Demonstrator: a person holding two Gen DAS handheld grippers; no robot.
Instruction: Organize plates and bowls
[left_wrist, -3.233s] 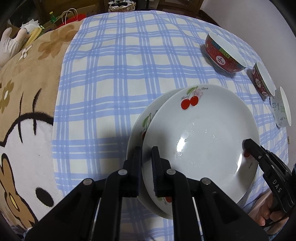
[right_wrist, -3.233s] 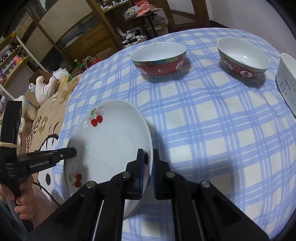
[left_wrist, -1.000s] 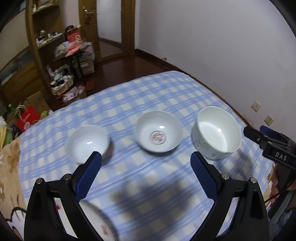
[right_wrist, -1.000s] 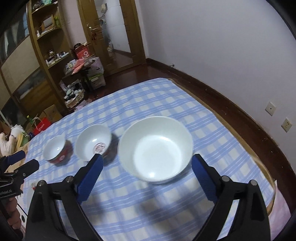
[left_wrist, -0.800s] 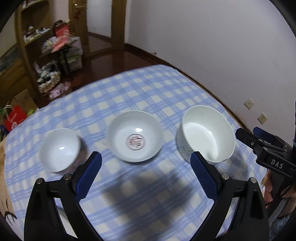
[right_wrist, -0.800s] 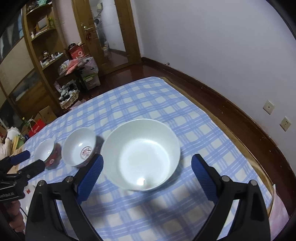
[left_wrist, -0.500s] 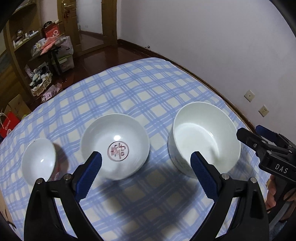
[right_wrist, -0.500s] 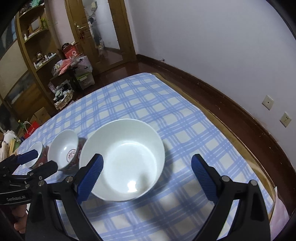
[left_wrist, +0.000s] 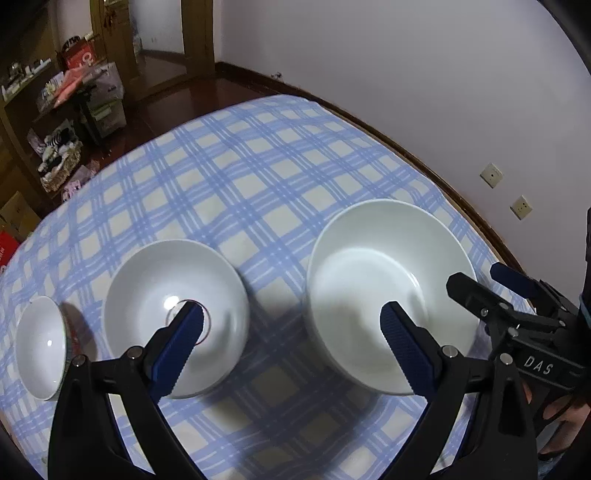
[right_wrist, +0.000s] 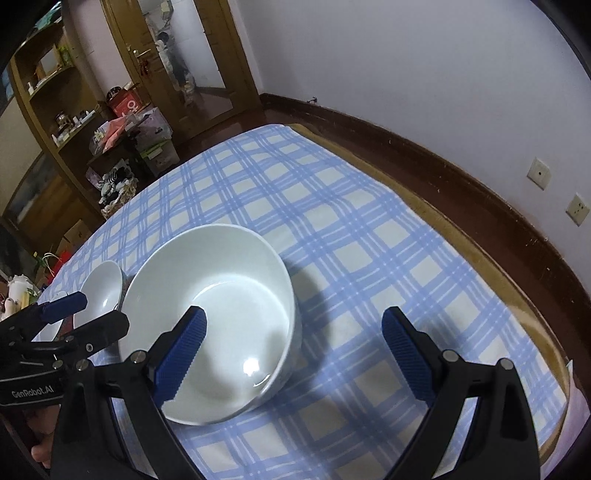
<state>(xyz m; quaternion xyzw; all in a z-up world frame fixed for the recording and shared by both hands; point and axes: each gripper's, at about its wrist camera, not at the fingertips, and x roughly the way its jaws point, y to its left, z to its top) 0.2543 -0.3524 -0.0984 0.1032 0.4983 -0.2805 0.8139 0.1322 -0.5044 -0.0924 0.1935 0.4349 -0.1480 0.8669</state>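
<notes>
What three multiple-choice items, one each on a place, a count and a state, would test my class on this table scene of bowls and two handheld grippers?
1. Where does the largest bowl stand among the bowls in the left wrist view?
A. At the right end of the row
B. Between the other two
C. Stacked inside another bowl

2. How many bowls stand on the checked tablecloth in the left wrist view?
A. One
B. Three
C. Five

3. What state is the left gripper in?
A. Shut on a plate
B. Shut on a bowl's rim
C. Open, holding nothing

Answers:
1 A: the medium bowl and the small bowl both sit to its left, each apart.
2 B: large, medium and small bowls show, and no others.
3 C: its blue-padded fingers stand wide apart above the cloth, as do those of the right gripper.
</notes>
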